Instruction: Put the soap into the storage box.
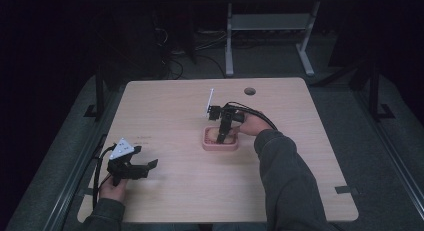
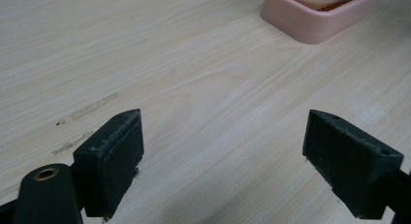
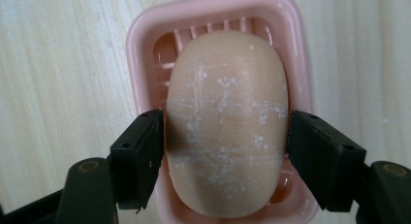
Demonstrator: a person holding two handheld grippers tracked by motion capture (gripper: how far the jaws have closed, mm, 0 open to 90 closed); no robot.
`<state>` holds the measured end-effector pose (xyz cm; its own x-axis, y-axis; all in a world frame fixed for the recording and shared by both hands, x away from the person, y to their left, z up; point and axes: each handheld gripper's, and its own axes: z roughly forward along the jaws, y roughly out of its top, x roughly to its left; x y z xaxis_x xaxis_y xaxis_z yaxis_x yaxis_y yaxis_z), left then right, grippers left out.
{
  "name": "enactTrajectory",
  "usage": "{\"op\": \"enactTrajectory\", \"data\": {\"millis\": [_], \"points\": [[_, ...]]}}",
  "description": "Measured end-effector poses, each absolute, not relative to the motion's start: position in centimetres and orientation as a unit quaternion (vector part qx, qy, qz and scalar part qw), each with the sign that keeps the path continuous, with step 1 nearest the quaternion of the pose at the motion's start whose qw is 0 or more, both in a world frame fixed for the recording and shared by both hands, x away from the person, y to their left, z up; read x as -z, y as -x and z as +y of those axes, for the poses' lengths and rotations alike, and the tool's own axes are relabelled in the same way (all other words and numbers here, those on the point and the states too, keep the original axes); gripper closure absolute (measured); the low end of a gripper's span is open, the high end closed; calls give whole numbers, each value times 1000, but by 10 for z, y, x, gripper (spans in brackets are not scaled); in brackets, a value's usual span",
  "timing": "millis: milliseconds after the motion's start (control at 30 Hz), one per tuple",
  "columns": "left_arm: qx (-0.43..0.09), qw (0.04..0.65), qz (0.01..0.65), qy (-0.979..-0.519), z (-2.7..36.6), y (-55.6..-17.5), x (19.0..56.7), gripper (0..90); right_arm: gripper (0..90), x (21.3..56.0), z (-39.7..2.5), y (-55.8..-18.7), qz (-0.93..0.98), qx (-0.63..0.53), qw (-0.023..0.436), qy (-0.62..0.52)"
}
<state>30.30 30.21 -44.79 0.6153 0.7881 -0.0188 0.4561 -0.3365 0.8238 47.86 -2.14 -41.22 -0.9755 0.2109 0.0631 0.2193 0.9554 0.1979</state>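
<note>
The soap bar point(image 3: 227, 122) is seated in the pink soap dish point(image 3: 140, 54) near the centre of the table point(image 1: 165, 106). The right gripper point(image 3: 227, 136) is pointed down into the dish, its 2 jaws pressed against the bar's 2 long sides. The left gripper point(image 2: 223, 156) is held low over bare wood at the table's near-left, jaws spread wide with nothing between them.

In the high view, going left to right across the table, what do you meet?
Left gripper → pink soap dish with the right gripper at the soap → the person's right sleeve.
</note>
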Motion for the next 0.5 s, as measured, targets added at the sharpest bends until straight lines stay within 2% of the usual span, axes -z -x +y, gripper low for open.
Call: {"op": "enactTrajectory", "data": {"millis": [500], "points": [[-196,422,394,-793,302,-303,448,143,261,406,-27,-475,-985,119,29,118]]}}
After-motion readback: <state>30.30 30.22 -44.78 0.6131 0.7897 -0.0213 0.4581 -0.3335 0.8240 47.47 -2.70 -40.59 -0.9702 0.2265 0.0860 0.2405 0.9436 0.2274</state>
